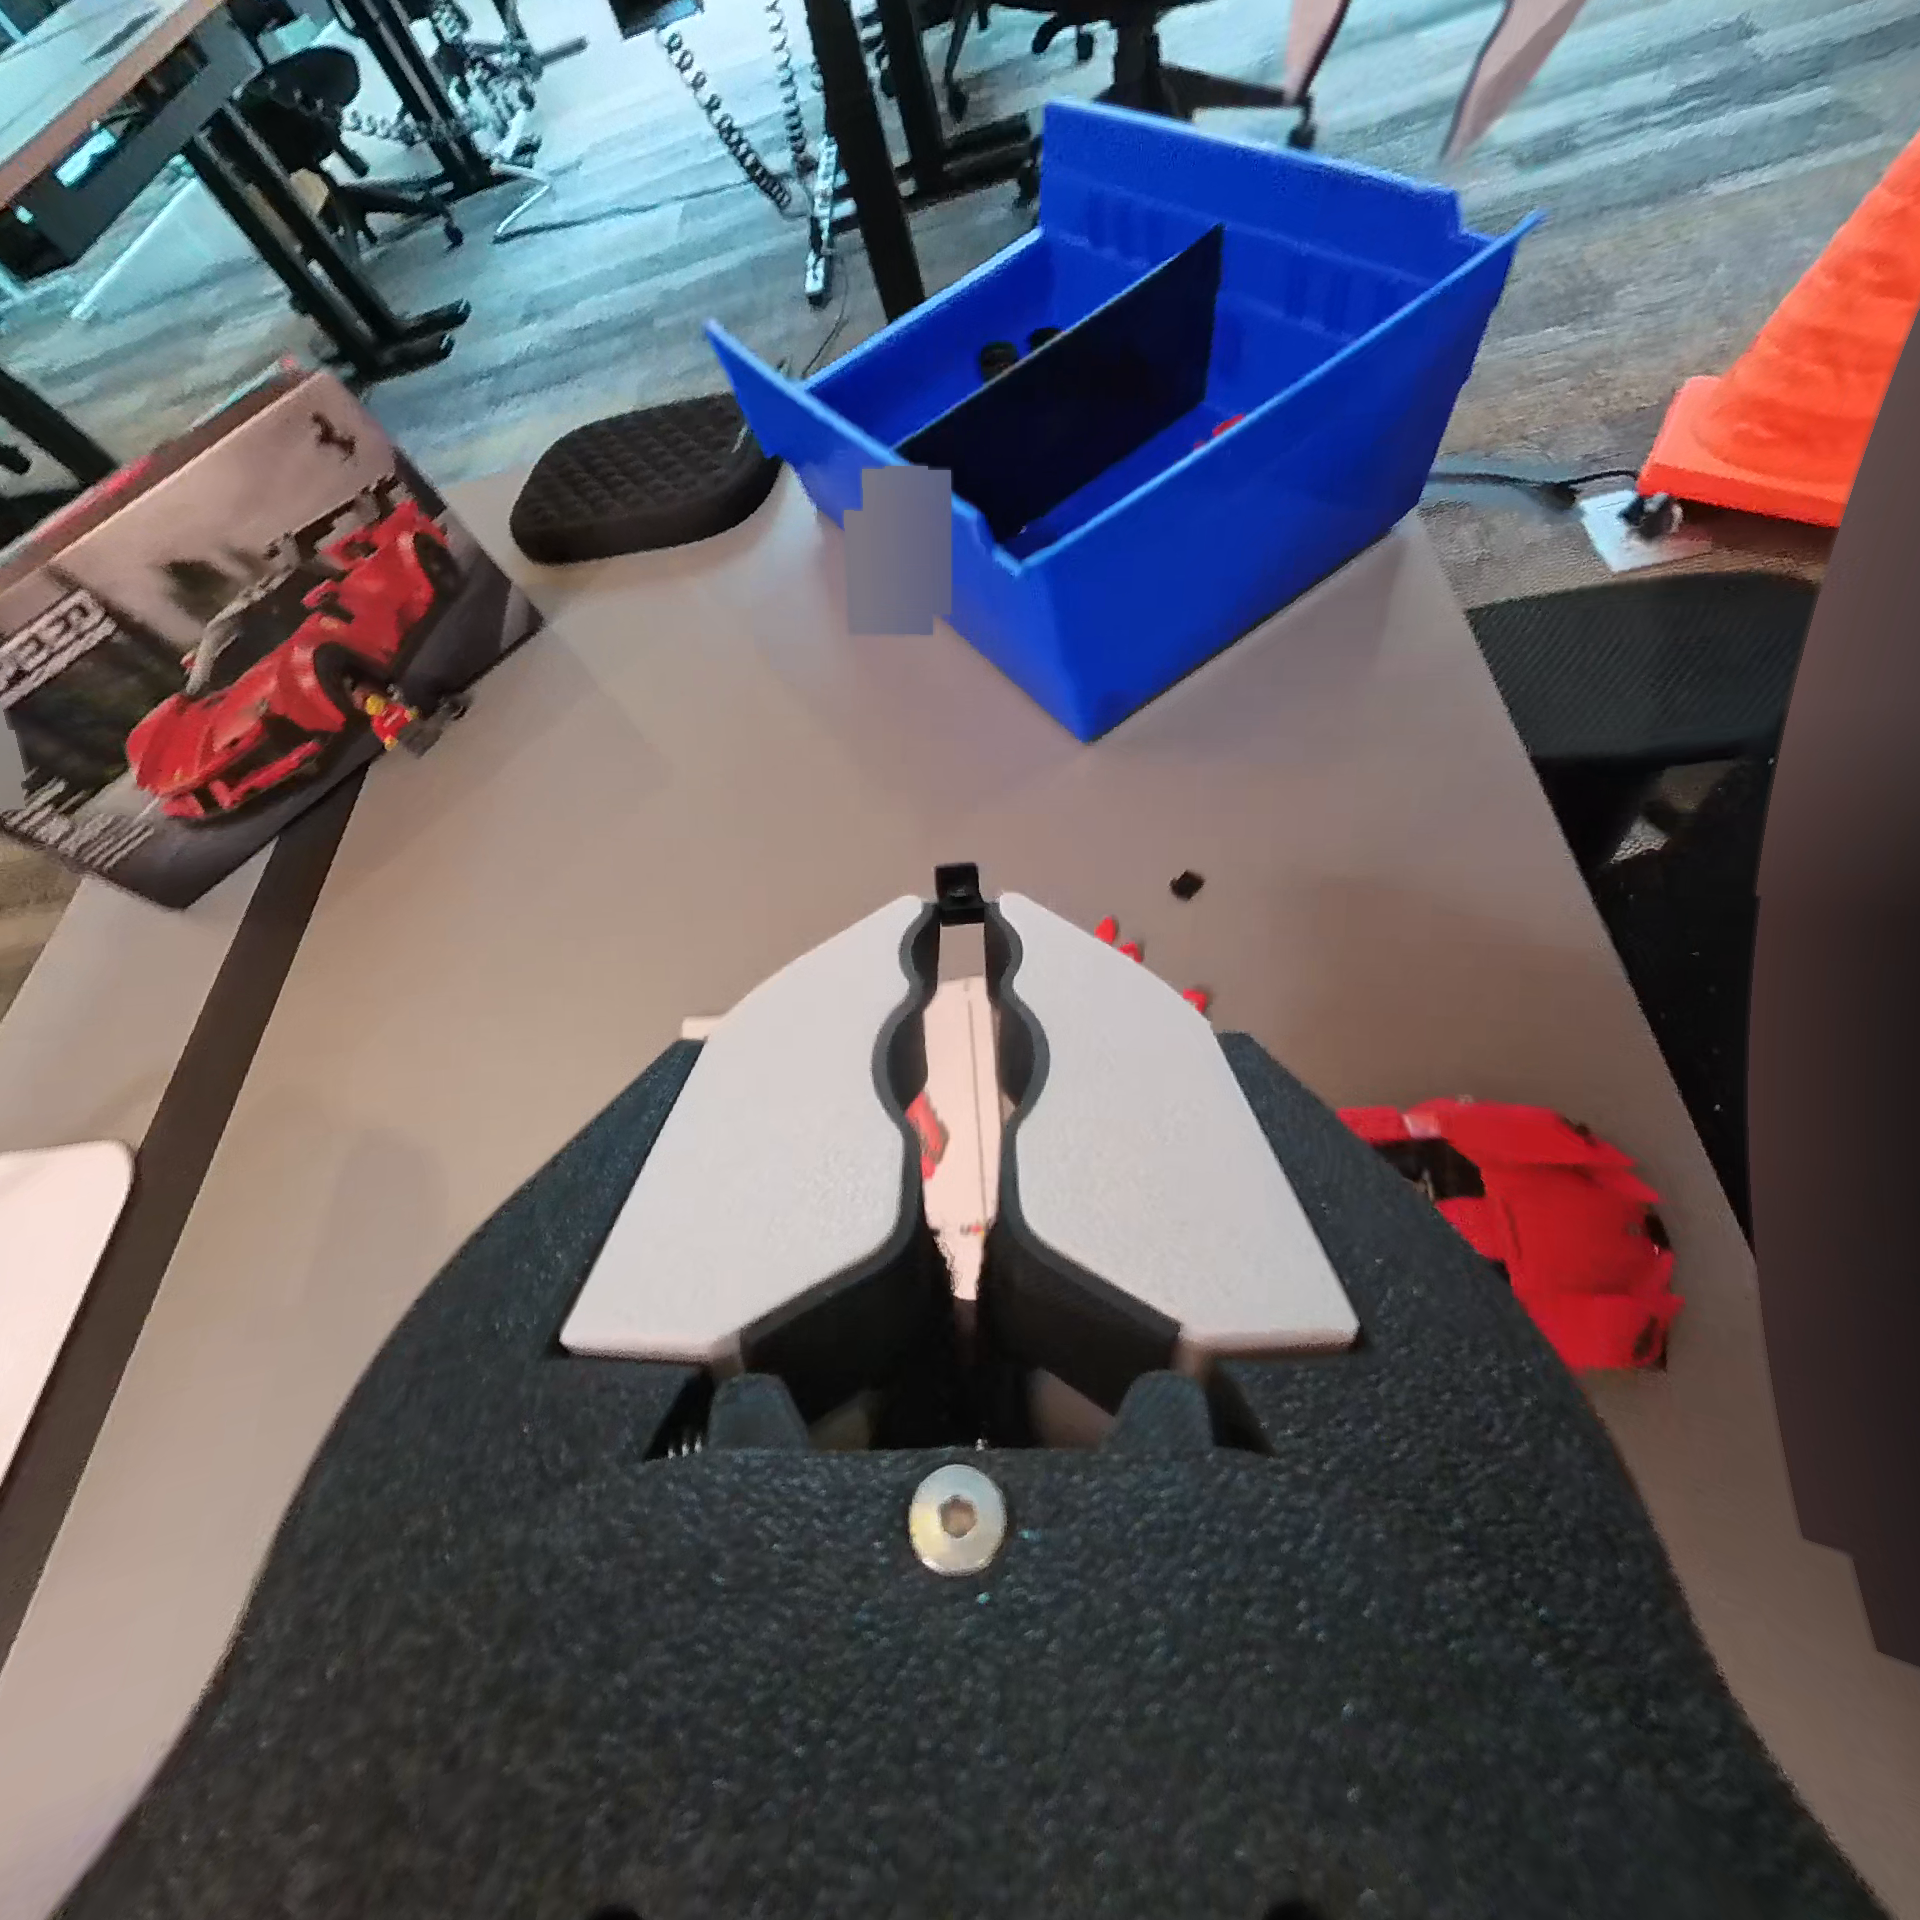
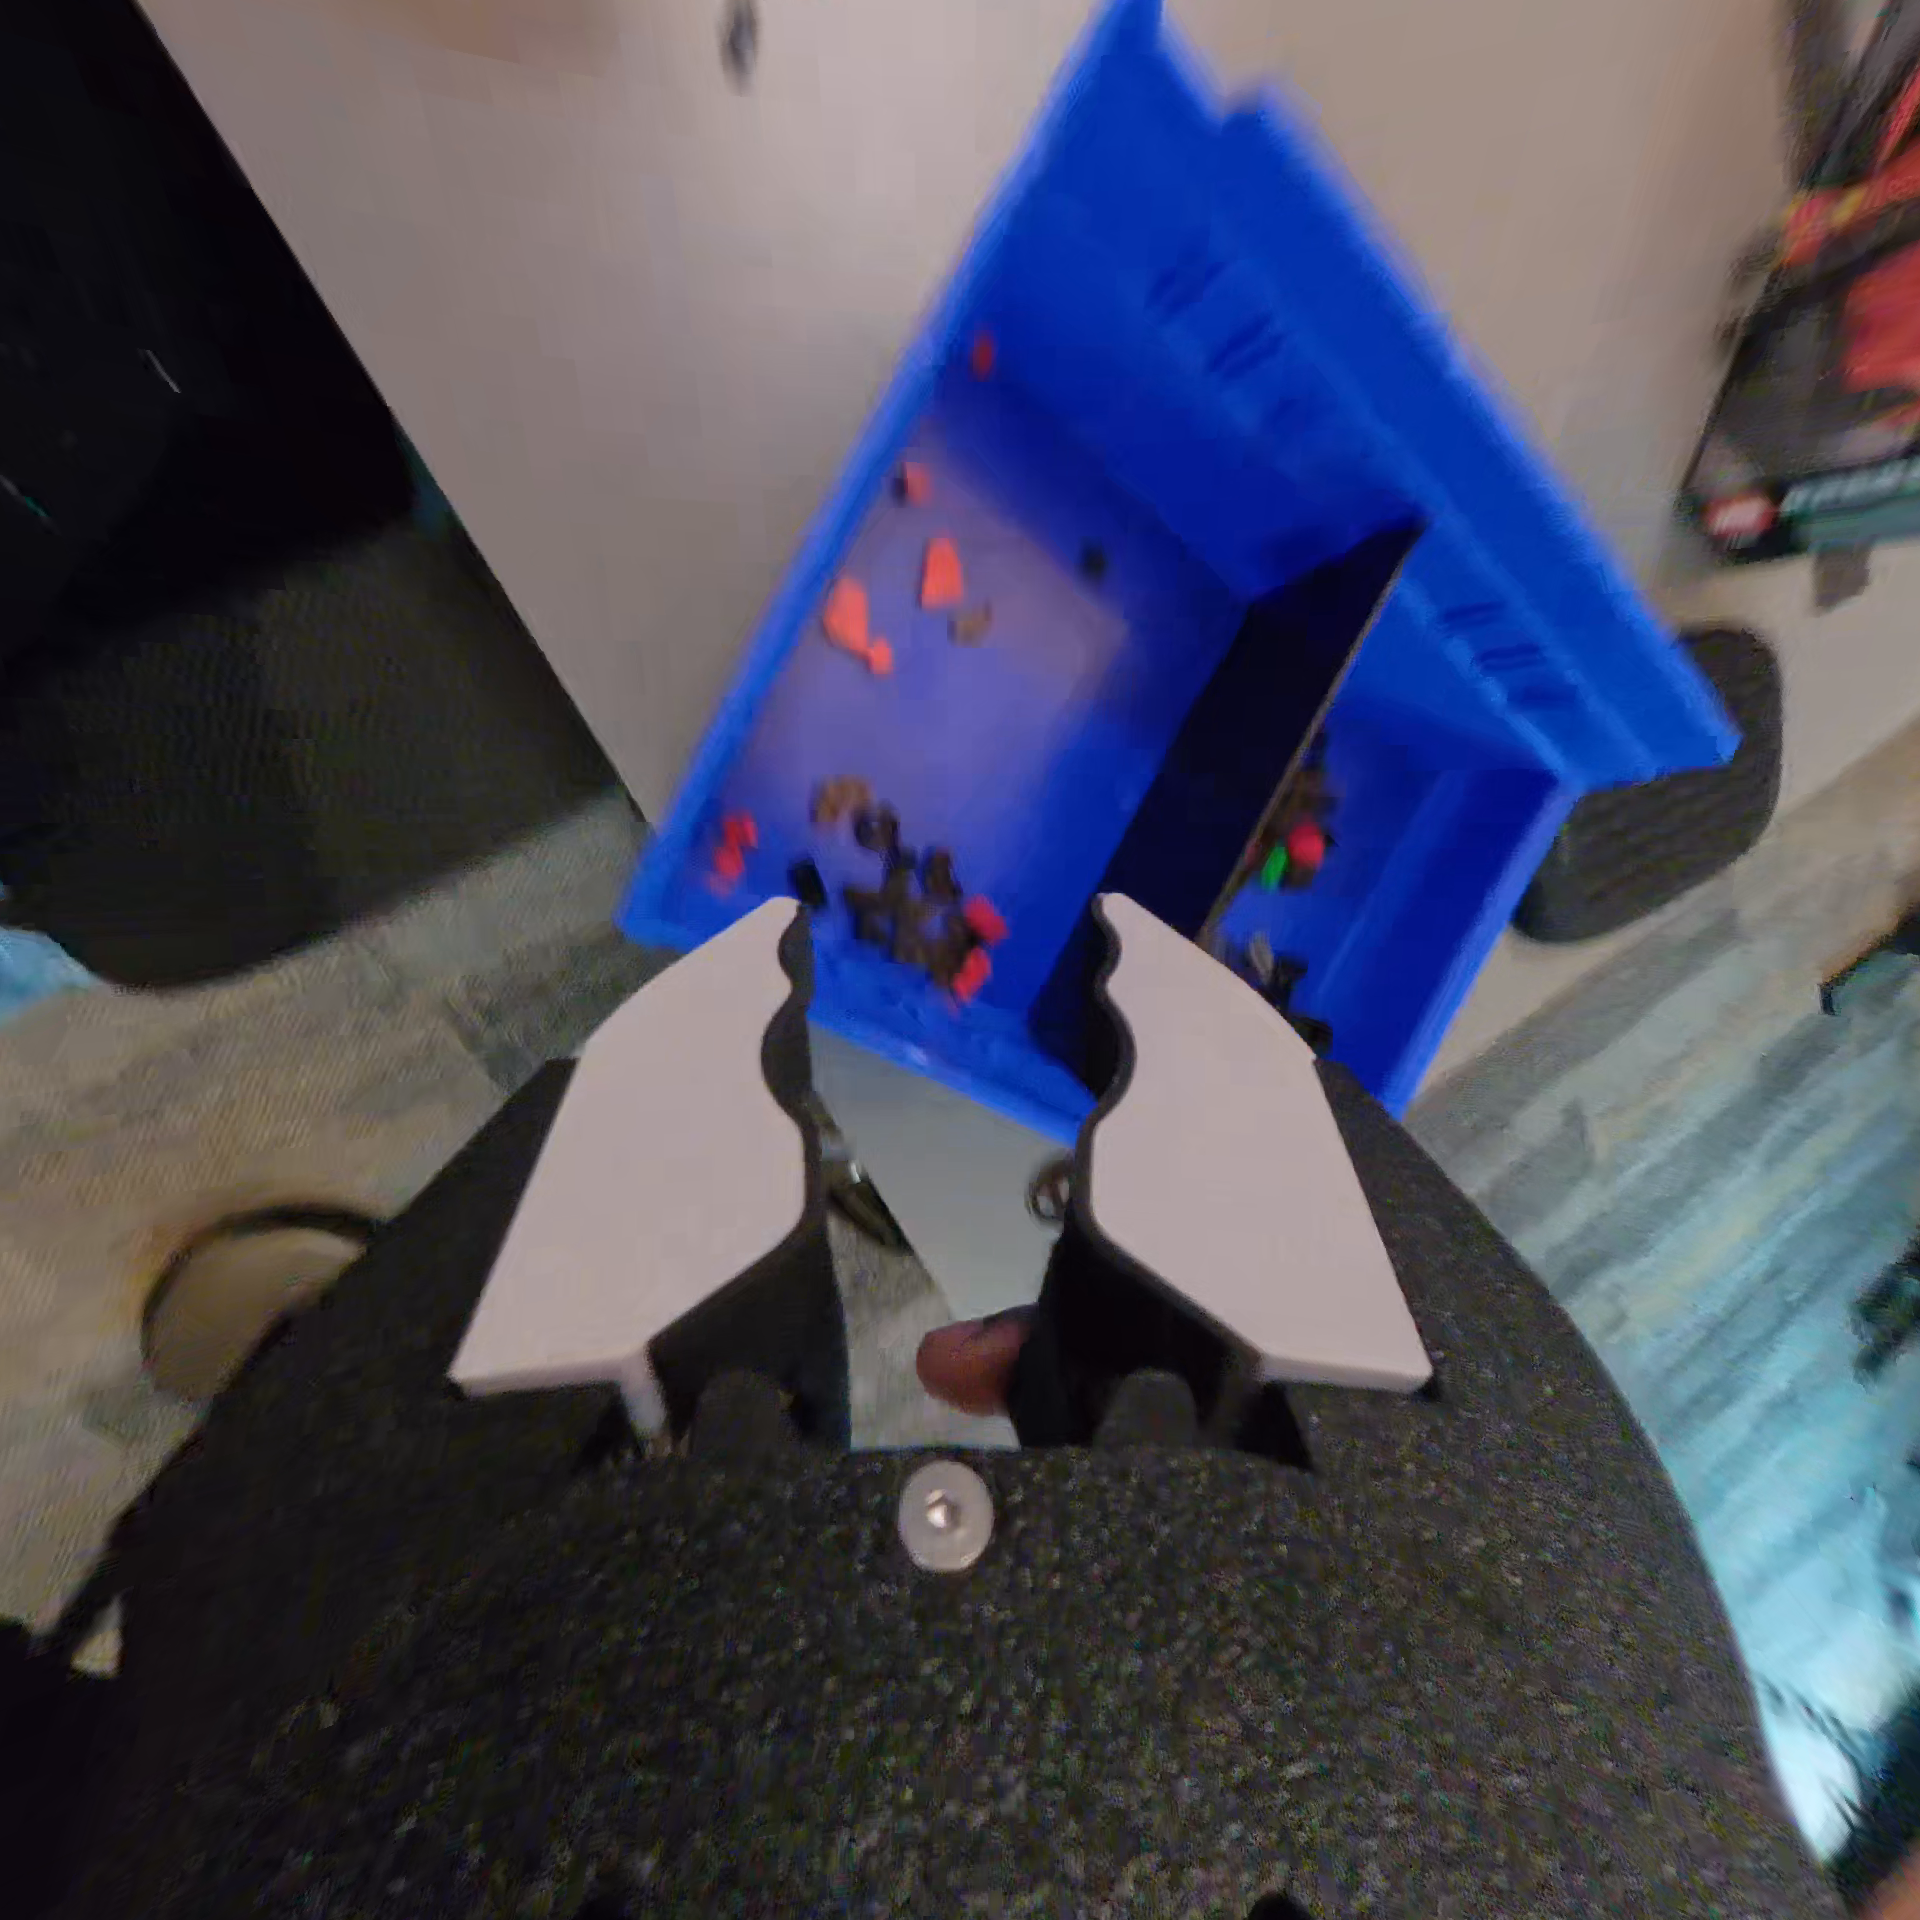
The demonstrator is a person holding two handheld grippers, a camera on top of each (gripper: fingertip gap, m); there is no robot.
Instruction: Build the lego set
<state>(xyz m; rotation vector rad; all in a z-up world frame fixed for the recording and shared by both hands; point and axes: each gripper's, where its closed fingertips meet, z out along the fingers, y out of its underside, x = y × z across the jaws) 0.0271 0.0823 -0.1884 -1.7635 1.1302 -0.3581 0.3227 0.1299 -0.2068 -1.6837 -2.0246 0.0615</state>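
My left gripper point(image 1: 960, 906) is shut on a small black lego piece point(image 1: 958, 891) that sticks out past its tips, above the table. A partly built red lego car point(image 1: 1538, 1216) lies on the table to its right, with small red pieces point(image 1: 1127, 940) and a loose black piece point(image 1: 1185, 885) near the tips. My right gripper point(image 2: 948, 925) is open and empty, hovering over the near edge of the blue bin point(image 2: 1288, 312). The bin holds several loose red and black lego pieces point(image 2: 914, 914) on both sides of a dark divider point(image 2: 1236, 748).
The blue bin point(image 1: 1299, 582) stands at the table's far side. The lego box point(image 1: 239, 644) lies at the left edge, a black pad point(image 1: 639, 488) behind it. An orange cone point(image 1: 1808, 343) and a black chair point(image 1: 1652, 686) are beyond the table's right edge. Tip to tip, the grippers are about 30 centimetres apart. The partly built red lego car point(image 1: 1538, 1216) sits 15 centimetres or so from the ends of my left fingers.
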